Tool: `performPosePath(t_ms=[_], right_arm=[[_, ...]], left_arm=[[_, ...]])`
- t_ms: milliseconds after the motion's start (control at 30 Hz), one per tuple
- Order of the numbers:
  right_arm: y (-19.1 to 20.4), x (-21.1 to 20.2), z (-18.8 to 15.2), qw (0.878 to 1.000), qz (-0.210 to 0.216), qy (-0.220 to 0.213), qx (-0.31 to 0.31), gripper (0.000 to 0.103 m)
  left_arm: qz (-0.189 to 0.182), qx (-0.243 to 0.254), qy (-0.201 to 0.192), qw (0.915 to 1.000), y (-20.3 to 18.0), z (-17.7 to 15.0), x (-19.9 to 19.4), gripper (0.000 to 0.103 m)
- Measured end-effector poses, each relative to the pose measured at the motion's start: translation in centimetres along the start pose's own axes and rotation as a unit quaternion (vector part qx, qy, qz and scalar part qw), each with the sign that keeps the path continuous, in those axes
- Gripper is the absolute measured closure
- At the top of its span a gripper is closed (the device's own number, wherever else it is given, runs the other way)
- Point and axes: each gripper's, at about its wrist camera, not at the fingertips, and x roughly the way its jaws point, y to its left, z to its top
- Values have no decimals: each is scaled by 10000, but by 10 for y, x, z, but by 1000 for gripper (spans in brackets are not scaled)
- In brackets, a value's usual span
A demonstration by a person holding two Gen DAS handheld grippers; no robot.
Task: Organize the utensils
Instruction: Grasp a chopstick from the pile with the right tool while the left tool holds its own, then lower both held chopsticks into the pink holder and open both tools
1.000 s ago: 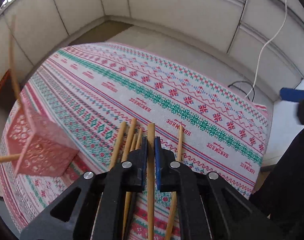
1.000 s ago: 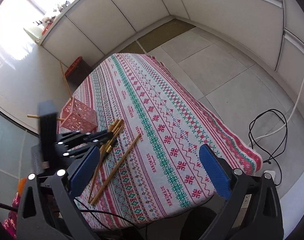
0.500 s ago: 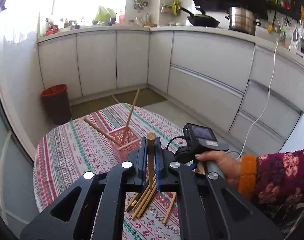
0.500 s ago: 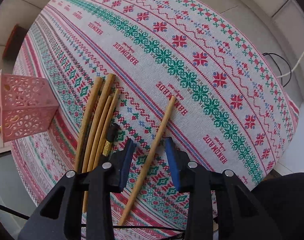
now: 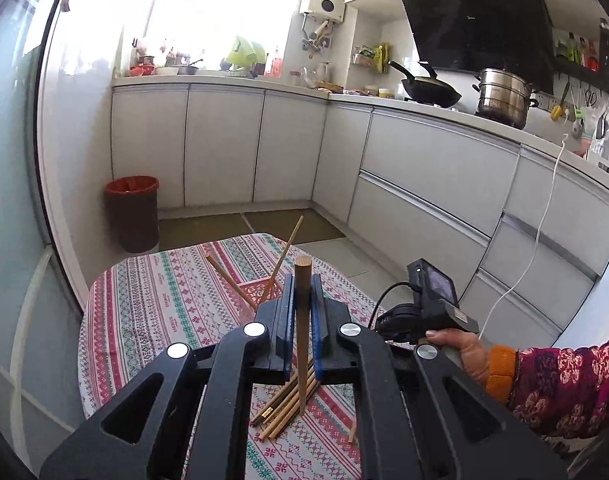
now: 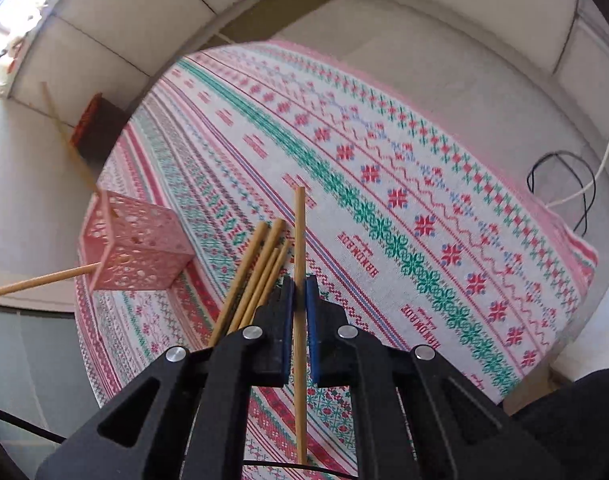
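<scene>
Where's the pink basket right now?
The pink basket stands on the tablecloth at the left of the right wrist view, left of the loose chopstick bundle, two chopsticks already in it.

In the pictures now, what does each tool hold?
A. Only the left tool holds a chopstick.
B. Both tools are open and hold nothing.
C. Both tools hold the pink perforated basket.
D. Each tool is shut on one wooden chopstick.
D: the left tool is shut on a thick wooden chopstick, and the right tool is shut on a thin wooden chopstick.
</scene>
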Motion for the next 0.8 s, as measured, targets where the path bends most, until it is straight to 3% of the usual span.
performPosePath(t_ms=[133,367,567,800], right_arm=[[7,-69,-11,9942,307,-693,-759,97],[39,-177,-19,9736,881,-1568,-1409,97],[66,-225,3,9581,1337,-1983,-1572,97],[86,-245,44,9483,1715,-2183,-1541,97]], left_arm=[[-7,-110,-74,9999,-2,10,0,97],[151,-359,-225,9990,-6,37,10,97],[470,-342,-349,9977,-6,70,30,97],[817,-391,-507,9946,6,97,68,97]])
